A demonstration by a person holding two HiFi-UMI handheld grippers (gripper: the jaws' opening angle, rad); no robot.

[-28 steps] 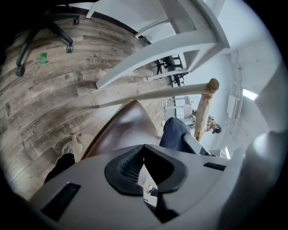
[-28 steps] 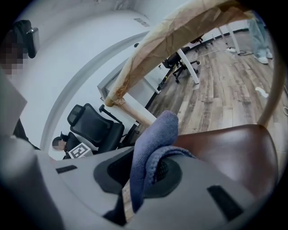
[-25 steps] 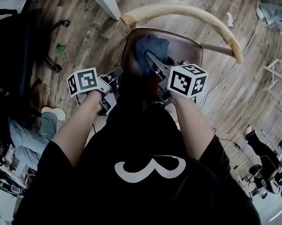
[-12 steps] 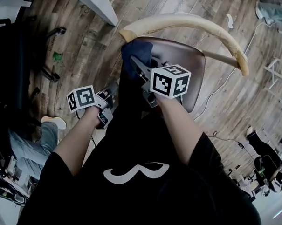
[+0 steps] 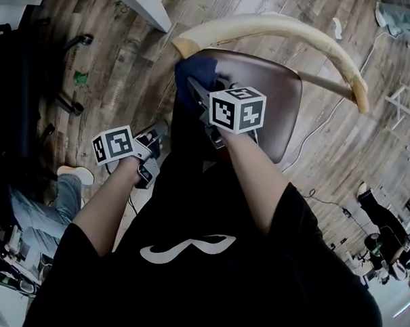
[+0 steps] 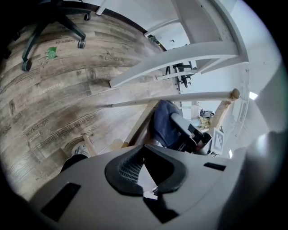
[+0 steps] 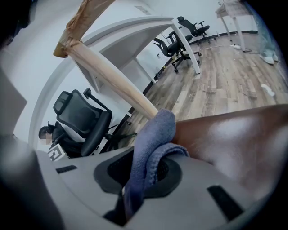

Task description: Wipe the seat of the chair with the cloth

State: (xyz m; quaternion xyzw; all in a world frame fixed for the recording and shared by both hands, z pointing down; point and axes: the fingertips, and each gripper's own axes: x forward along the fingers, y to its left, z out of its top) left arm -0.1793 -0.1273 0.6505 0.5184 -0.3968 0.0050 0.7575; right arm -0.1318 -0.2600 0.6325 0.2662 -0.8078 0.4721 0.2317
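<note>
My right gripper (image 5: 200, 93) clamping a crumpled blue cloth (image 5: 195, 69) on the glossy brown chair seat (image 5: 270, 94), left gripper (image 5: 156, 131) closed, empty, alongside.

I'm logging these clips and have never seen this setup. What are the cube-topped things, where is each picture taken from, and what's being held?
There is no robot: a person holds tongs in each hand, and the marker cubes are part of them. One camera sits on the head, looking down; one rides on each pair of tongs. The right tongs are shut on a blue cloth at the edge of the brown chair seat. The left tongs are shut, empty, beside the chair.
</note>
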